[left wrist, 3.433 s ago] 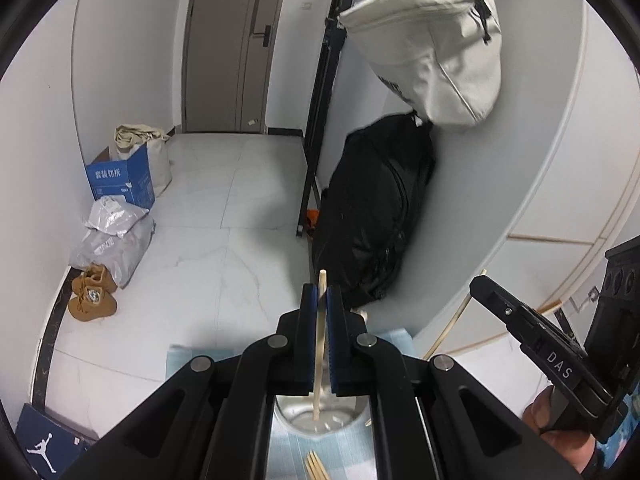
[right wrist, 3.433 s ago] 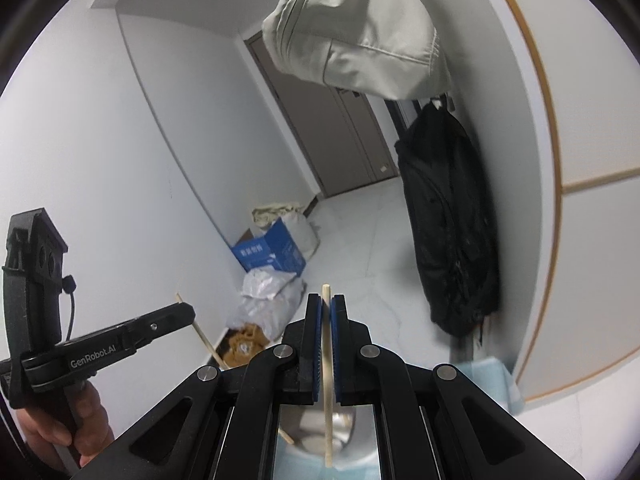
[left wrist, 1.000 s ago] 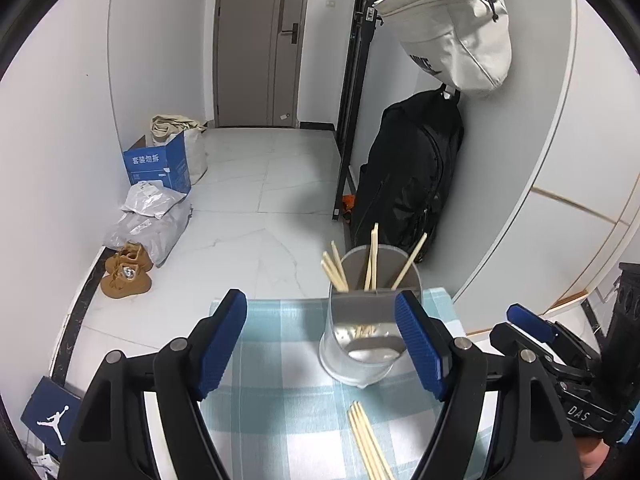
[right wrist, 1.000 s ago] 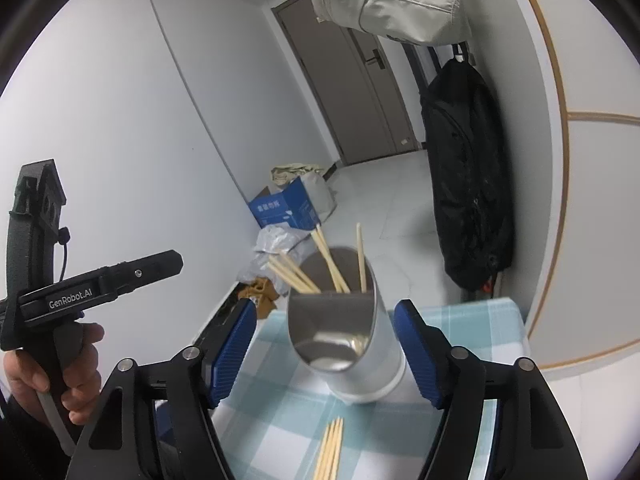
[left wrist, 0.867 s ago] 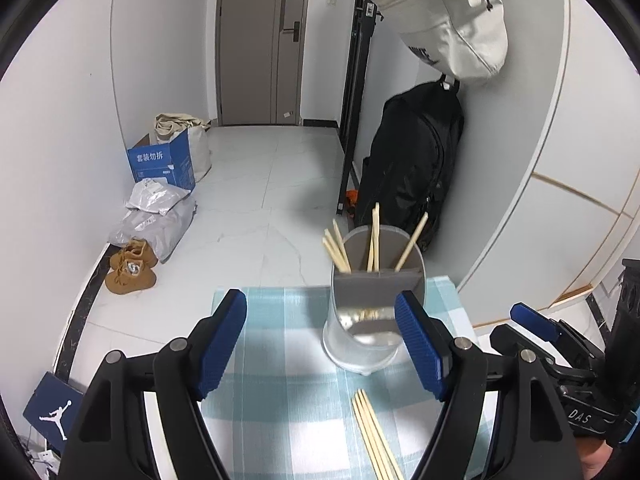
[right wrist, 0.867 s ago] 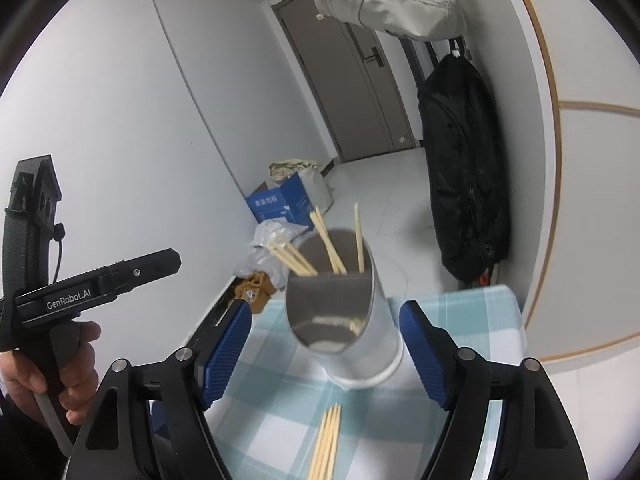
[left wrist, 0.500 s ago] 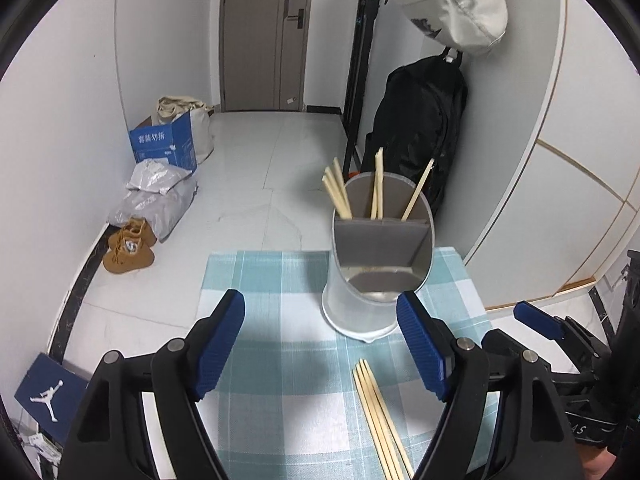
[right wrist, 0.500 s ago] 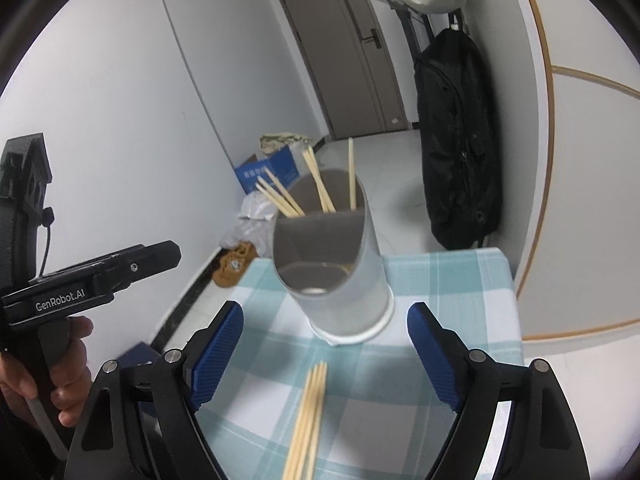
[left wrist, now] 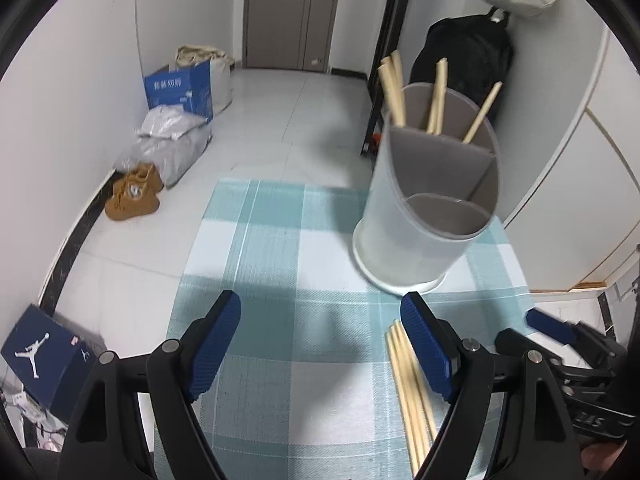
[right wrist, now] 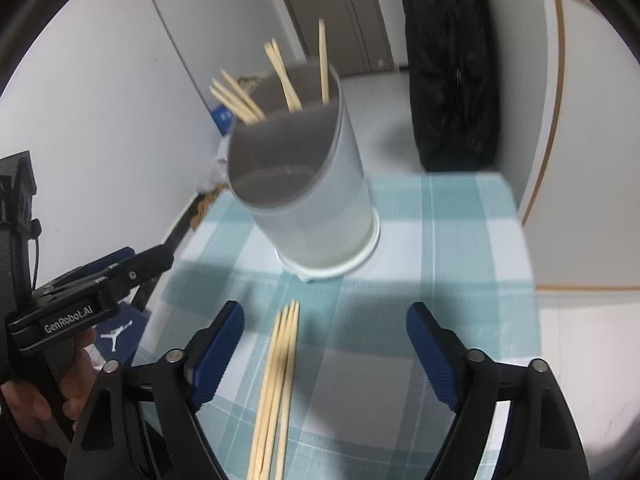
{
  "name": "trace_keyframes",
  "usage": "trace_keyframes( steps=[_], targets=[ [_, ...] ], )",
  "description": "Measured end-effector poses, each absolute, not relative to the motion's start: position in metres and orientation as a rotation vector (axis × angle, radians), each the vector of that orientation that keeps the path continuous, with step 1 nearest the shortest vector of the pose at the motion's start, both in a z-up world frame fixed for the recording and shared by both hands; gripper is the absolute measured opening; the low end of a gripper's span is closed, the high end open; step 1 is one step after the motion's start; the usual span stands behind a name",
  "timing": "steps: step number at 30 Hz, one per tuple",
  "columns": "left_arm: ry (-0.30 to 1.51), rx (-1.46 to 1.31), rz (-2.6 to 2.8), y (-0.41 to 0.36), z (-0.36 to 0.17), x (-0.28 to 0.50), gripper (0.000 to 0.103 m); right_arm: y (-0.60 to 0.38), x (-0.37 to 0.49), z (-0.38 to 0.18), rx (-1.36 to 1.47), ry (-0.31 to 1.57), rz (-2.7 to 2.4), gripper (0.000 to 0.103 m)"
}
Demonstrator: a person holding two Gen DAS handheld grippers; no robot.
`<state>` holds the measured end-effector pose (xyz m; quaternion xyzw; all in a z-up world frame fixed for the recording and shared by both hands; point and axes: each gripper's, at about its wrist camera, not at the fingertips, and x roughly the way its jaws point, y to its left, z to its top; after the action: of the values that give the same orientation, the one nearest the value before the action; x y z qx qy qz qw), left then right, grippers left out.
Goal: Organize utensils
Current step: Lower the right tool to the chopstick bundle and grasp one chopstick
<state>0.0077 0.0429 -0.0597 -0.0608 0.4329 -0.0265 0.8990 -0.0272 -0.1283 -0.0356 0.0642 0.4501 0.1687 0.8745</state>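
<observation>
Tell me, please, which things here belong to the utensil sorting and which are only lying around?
Belong to the job:
- loose chopsticks on the checked cloth
- grey divided holder with chopsticks standing in its back compartments
- left hand-held gripper and right hand-held gripper, both open and empty

Just lying about:
- black backpack
- blue carton
- brown shoes
- shoe box

Lighting: even, cool indoor white; soft shadows across checked cloth (left wrist: 280, 264). Fisheye bending, black vignette at all edges. Motion blur: utensil holder (right wrist: 304, 184), 12 o'clock, right view.
</observation>
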Motion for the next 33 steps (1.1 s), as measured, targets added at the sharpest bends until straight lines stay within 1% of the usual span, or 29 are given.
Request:
trace_keyframes(
  steps=[1, 2, 6, 7, 12, 13, 15, 17, 27, 33],
  targets=[
    [0.896, -0.111, -0.038, 0.044, -0.060, 0.009, 0.079, -0.126, -0.023, -0.041, 0.132, 0.970, 0.361, 0.059],
    [0.893, -0.093, -0.020, 0.046, -0.060, 0.010, 0.079, -0.123, -0.020, -0.047, 0.121, 1.000, 0.366, 0.052],
    [0.904, -0.092, 0.005, 0.054, -0.063, 0.018, 0.079, -0.109, -0.014, -0.064, 0.071, 1.060, 0.377, 0.038],
    [0.910, -0.093, 0.010, 0.056, -0.063, 0.019, 0.079, -0.104, -0.012, -0.067, 0.061, 1.073, 0.387, 0.034],
    [0.943, -0.115, 0.025, 0.069, -0.072, 0.023, 0.079, -0.080, -0.007, -0.081, -0.025, 1.105, 0.424, 0.024],
    [0.950, -0.119, 0.025, 0.071, -0.074, 0.023, 0.079, -0.076, -0.007, -0.085, -0.037, 1.114, 0.427, 0.020],
    [0.963, -0.119, 0.026, 0.073, -0.076, 0.023, 0.079, -0.070, -0.005, -0.092, -0.059, 1.135, 0.436, 0.018],
    [0.969, -0.116, 0.028, 0.075, -0.078, 0.022, 0.079, -0.067, -0.003, -0.097, -0.084, 1.148, 0.433, 0.014],
    [0.981, -0.151, 0.009, 0.081, -0.074, 0.025, 0.079, -0.047, -0.011, -0.098, -0.276, 1.131, 0.395, 0.012],
    [0.980, -0.175, 0.027, 0.088, -0.072, 0.025, 0.079, -0.046, -0.011, -0.095, -0.320, 1.150, 0.398, 0.010]
  ],
)
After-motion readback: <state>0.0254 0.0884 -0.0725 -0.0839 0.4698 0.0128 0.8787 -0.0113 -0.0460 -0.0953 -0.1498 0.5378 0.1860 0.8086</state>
